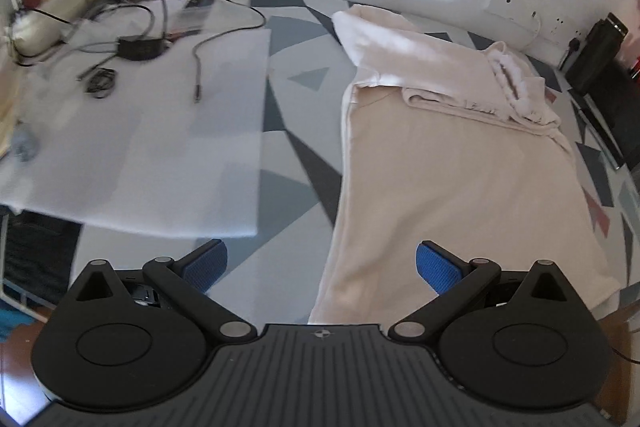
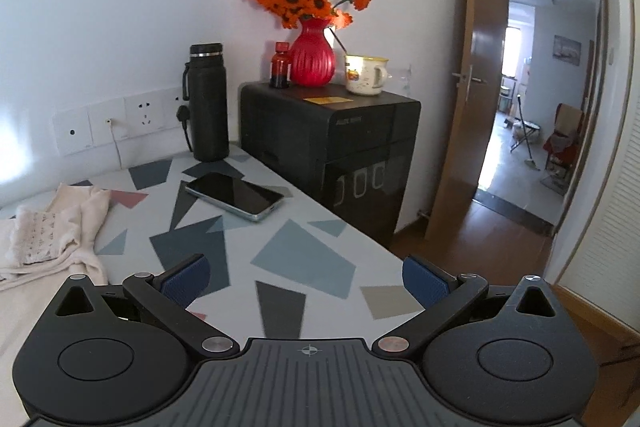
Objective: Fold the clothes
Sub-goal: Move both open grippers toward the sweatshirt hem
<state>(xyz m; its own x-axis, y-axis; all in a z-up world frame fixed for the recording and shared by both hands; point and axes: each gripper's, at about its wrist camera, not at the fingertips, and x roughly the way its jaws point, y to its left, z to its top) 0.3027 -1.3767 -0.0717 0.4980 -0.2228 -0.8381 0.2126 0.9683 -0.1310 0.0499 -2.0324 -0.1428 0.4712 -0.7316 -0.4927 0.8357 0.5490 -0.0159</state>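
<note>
We find the left tool [image 1: 322, 265] spread wide, its blue pads holding nothing, poised above the near edge of the tabletop [image 1: 296, 147], which carries a pattern of grey, dark blue and pink triangles. The task's thing, a cream garment [image 1: 452, 163], lies on the right half of that tabletop in the left wrist view, its body flat and running from the near edge toward the wall. Its far part is folded over, with a sleeve [image 1: 392, 47] laid across and a bunched cuff at the far right. The right pad of the left tool hangs over the garment's near left border; we cannot tell whether it touches.

On the left of the tabletop lies a white sheet [image 1: 152, 131], and on its far part a tangle of black cables [image 1: 160, 27] with a small black box [image 1: 140, 47]. This area is blurred.

The right tool [image 2: 306, 281] is likewise spread wide and holds nothing. In its view the garment's bunched edge [image 2: 52, 235] shows at the near left. A smartphone [image 2: 234, 195] lies face up and dark on the tabletop, well apart from the garment. Behind it stands a black flask [image 2: 208, 103], just in front of white wall sockets [image 2: 116, 123]. To the right is a black cabinet [image 2: 332, 147]; lettering on its front edge is too small to read. On top are a red vase [image 2: 312, 55] of orange flowers, a small red-capped bottle [image 2: 281, 65], a printed white mug [image 2: 366, 75] and a yellow label whose writing we cannot read. A wooden door [image 2: 460, 87] stands open at the far right.
</note>
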